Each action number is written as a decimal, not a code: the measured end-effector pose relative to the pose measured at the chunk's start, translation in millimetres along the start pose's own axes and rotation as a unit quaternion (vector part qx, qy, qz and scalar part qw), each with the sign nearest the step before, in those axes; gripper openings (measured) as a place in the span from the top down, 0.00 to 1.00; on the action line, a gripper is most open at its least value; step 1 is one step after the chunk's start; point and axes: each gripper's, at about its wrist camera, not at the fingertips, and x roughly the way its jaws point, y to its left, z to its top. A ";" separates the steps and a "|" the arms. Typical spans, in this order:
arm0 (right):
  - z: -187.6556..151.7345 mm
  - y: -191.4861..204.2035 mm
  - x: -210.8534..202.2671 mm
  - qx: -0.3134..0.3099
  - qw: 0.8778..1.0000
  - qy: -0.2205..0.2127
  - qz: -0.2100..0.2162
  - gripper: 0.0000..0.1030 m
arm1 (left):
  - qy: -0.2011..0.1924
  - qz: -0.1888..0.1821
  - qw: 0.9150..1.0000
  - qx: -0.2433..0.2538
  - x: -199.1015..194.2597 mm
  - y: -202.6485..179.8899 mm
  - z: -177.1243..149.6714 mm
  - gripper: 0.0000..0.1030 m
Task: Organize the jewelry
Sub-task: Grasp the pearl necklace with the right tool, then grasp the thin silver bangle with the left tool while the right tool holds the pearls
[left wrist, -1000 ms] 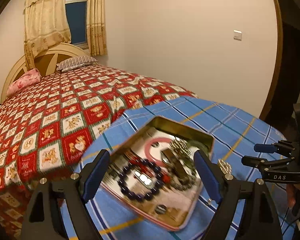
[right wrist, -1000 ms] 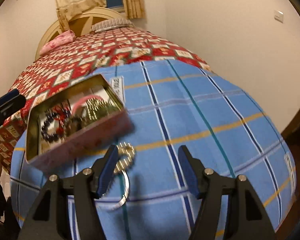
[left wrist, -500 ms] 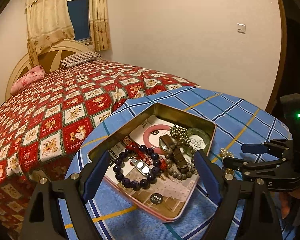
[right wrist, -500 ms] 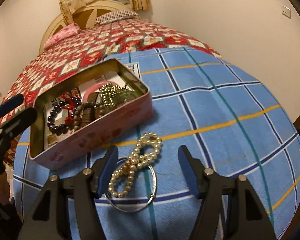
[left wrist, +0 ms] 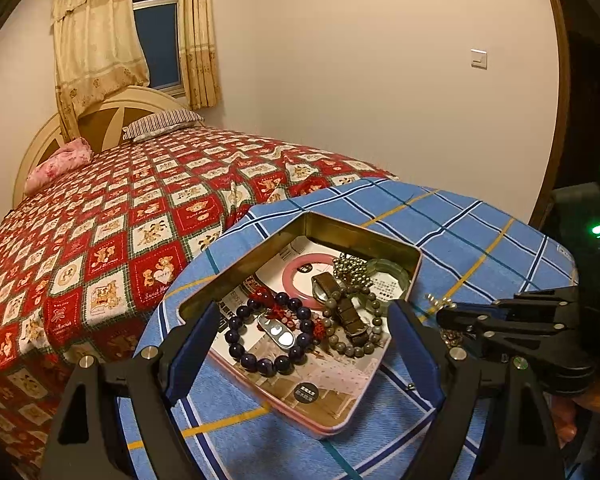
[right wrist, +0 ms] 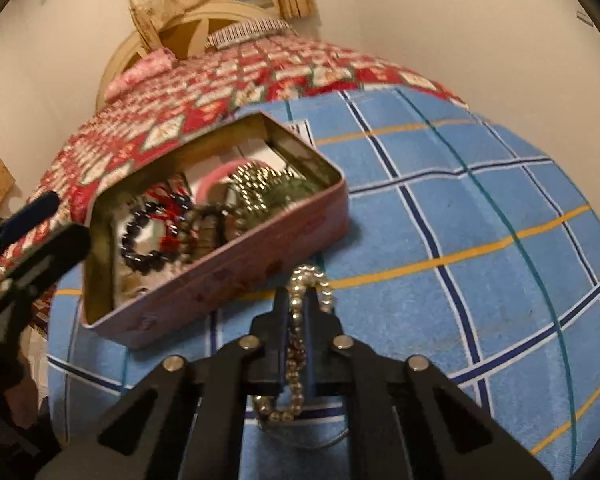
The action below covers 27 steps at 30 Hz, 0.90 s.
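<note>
Clenching the pearls (right wrist: 300, 312), the right gripper (right wrist: 298, 320) has one piece left to box; most fill the tin (left wrist: 364, 240); left gripper (left wrist: 304, 340) released.

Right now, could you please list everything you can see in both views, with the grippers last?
tin: one, pink outside, open on the blue cloth.
dark bead bracelet: one, purple-black, in the tin.
grey bead bracelet: one, in the tin.
pink ring: one, in the tin.
pearl strand: one, pale gold, beside the tin.
blue checked cloth: one, under everything.
bed: one, red patterned cover, behind.
left gripper: jaws open, over the tin.
right gripper: jaws shut on the pearl strand.
</note>
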 end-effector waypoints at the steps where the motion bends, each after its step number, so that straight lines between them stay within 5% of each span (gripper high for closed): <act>1: -0.2 0.7 -4.9 0.000 1.000 -0.008 0.002 0.91 | -0.002 -0.001 1.000 0.000 -1.8 -1.4 0.4 0.17; 13: -1.3 -18.7 -81.7 0.039 0.994 -0.101 0.016 0.91 | -0.005 -0.022 0.999 0.028 -13.5 -43.8 1.4 0.17; 20: -30.0 -46.0 -92.0 0.060 0.993 -0.097 -0.019 0.91 | 0.016 -0.027 0.998 0.059 -0.9 -80.4 -8.2 0.17; 27: -56.2 -67.3 -93.6 0.082 0.992 -0.092 -0.038 0.91 | 0.078 -0.063 0.994 0.053 27.2 -104.3 -19.5 0.17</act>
